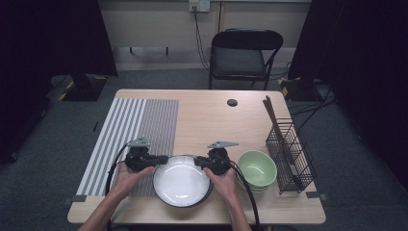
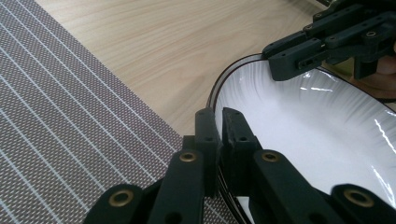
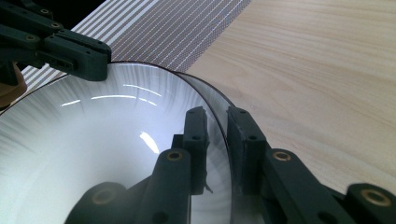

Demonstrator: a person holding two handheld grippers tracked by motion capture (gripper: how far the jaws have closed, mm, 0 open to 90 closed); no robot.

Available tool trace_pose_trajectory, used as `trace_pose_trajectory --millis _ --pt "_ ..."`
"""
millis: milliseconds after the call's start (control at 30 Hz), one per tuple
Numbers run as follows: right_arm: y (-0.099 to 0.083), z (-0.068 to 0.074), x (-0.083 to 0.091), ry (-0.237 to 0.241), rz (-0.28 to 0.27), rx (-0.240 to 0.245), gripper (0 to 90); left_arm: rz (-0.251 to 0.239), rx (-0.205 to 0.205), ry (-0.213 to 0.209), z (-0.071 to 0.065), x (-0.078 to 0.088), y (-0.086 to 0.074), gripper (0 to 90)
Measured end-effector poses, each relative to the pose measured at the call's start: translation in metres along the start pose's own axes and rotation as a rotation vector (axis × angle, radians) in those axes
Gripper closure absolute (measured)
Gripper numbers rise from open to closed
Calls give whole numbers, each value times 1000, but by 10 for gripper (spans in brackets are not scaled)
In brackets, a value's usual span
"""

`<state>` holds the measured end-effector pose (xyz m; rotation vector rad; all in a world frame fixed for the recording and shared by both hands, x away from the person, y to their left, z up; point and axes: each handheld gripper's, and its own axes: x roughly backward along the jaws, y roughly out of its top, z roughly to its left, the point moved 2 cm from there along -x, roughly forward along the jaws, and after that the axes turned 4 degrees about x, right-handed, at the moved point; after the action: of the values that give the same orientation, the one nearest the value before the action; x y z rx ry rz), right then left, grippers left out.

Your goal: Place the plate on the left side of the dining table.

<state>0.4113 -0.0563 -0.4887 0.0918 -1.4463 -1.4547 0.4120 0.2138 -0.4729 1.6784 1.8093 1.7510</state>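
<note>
— Where was the plate (image 1: 182,185)?

— At the near table edge, its left rim over the striped mat (image 1: 130,130), the green bowl (image 1: 257,168) just right of it.

— And the tools?

— The left gripper (image 2: 219,126) was clamped narrow on the plate's rim. The right gripper (image 3: 217,126) straddled the opposite rim, slack, with a gap showing.

— Step in hand?

— A two-sided hold, I judged. A level lift called for a firm right grip first.

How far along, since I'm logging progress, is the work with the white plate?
Done: both grippers are at the white plate's rim. In hand: the left gripper's jaws clamp the rim, while the right gripper's jaws straddle the opposite rim with a gap. Left: the plate lies at the striped mat's edge, possibly bound there.
</note>
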Motion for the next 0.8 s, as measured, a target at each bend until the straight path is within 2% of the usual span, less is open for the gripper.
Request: trace_pose_trajectory --millis 167,267,433,567,800 --pt "-2 -2 1 6 -10 -21 828 0 7 6 0 2 1 862" --pt "-2 -3 1 6 -10 -17 831 -2 18 8 1 2 1 861" --pt "0 -2 1 0 -14 -22 834 27 -4 10 -1 -5 -2 817" --pt "1 -3 0 1 -20 -14 834 14 21 8 0 -4 -1 838" --pt "5 -2 -4 3 -30 -5 833 -2 5 22 2 1 4 857"
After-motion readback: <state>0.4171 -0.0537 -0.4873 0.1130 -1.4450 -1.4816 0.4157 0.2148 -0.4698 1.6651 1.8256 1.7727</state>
